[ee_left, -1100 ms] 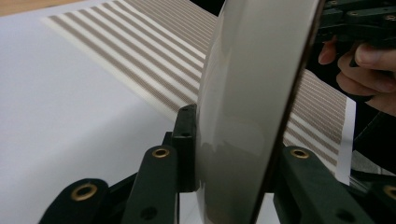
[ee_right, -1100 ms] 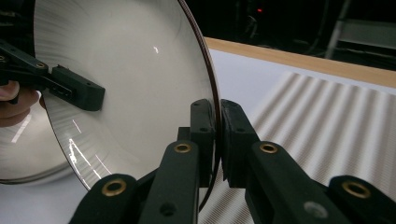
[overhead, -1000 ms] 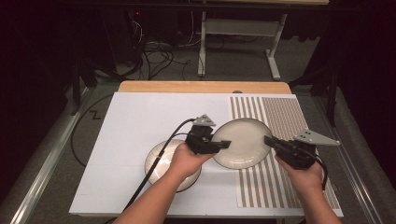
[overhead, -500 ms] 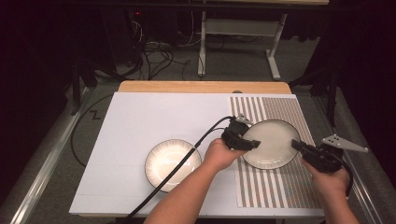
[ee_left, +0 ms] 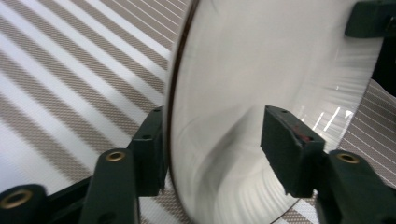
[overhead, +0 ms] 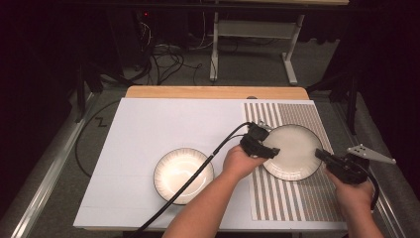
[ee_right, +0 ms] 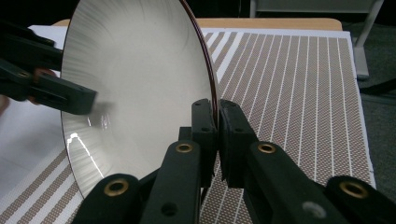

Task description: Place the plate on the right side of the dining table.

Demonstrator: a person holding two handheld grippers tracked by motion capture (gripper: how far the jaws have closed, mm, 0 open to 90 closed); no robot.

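My right gripper (ee_right: 217, 126) is clenched on the plate (overhead: 292, 151) rim at about 4 o'clock, over the striped mat (overhead: 297, 198). My left gripper (ee_left: 210, 154) straddles the rim near 9 o'clock with its jaws apart, one beside the underside and the other clear of the face, so it carries nothing. With one thin-edge pinch bearing the weight, I judge the glossy plate could pivot or slip and knock the mat; the bowl (overhead: 183, 176) sits well apart at 8 o'clock.

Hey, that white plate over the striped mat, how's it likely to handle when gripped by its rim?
The plate looks glazed and glossy, so probably slippery. It seems rigid, likely ceramic, so breakable if dropped. The right gripper pinches only its thin rim, so it may pivot.
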